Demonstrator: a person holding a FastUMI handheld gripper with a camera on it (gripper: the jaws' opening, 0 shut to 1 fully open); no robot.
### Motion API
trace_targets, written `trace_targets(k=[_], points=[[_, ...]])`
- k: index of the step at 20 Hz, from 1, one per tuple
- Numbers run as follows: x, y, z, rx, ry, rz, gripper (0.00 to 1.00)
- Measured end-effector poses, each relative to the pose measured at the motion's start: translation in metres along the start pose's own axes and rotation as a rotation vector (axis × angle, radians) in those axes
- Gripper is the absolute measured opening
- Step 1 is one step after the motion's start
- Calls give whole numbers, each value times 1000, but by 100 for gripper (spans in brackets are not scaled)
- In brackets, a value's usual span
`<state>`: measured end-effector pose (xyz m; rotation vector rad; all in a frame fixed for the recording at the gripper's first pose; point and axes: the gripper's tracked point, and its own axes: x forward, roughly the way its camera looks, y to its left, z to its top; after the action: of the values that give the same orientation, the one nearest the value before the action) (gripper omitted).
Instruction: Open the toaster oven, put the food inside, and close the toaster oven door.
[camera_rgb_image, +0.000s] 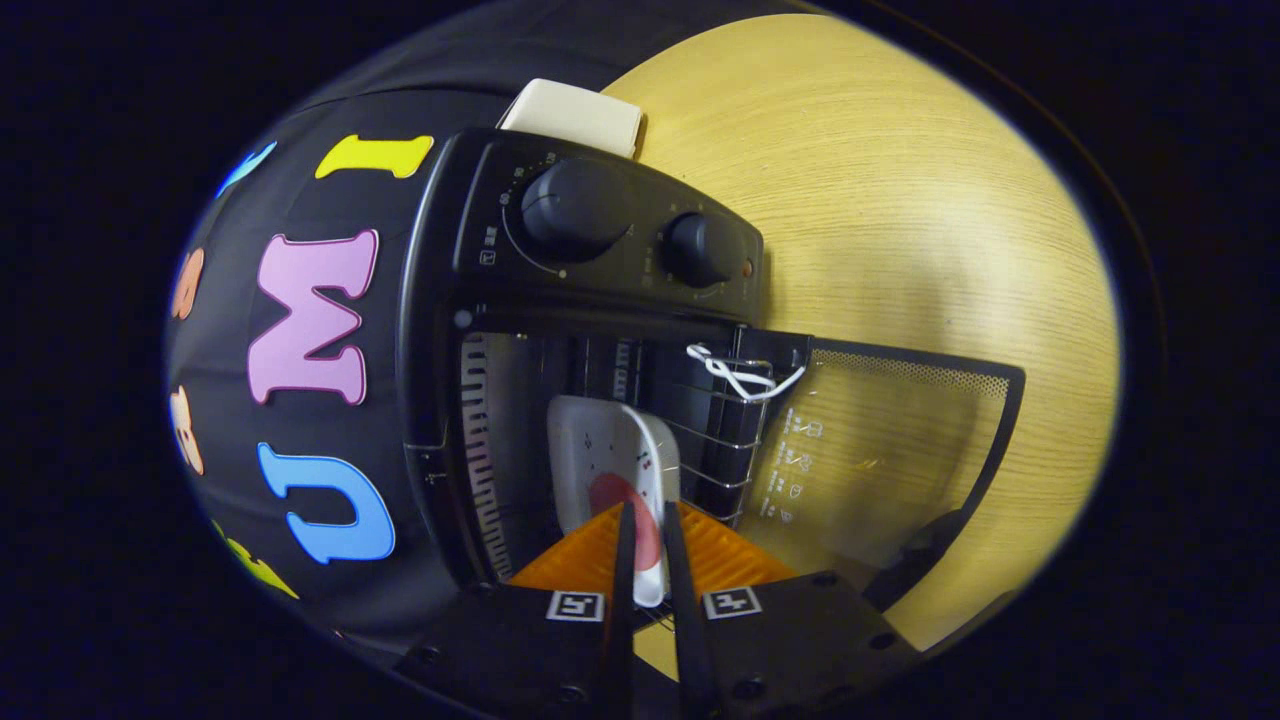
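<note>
2 fingers of the gripper (648, 560) are pinched close together on the near rim of a white rectangular plate (610, 450), one finger on each face of the rim, so the gripper is clamped on the plate. A round reddish piece of food (612, 492) lies on that plate just ahead of the fingertips; what kind of food it is I cannot tell at this angle. Plate and food sit inside the cavity of the black toaster oven (440, 330), over its wire rack (722, 440), which runs beside and beyond the fingers. A white string loop (735, 372) hangs at the far end of the rack. The glass oven door (880, 450) with a dotted black border is swung fully open, lying to the right of the fingers over the pale wooden table (900, 200). Beyond the cavity, the oven's control panel carries 2 round black knobs (575, 208). Behind the oven, farthest from the gripper, stands a cream-coloured box (575, 112).
</note>
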<state>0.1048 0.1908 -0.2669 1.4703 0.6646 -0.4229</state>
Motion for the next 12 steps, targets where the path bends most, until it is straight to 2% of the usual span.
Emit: trace_targets(k=[1,4,5,7,10,12], points=[[-6,1,-5,-5,17,10,31],[-20,-5,1,-16,2,13,86],[-24,-5,2,-18,4,14,86],[-36,-10,-3,-52,35,11,100],[-55,-21,-6,-190,60,7,99],[-71,-39,-14,-348,81,-14,99]])
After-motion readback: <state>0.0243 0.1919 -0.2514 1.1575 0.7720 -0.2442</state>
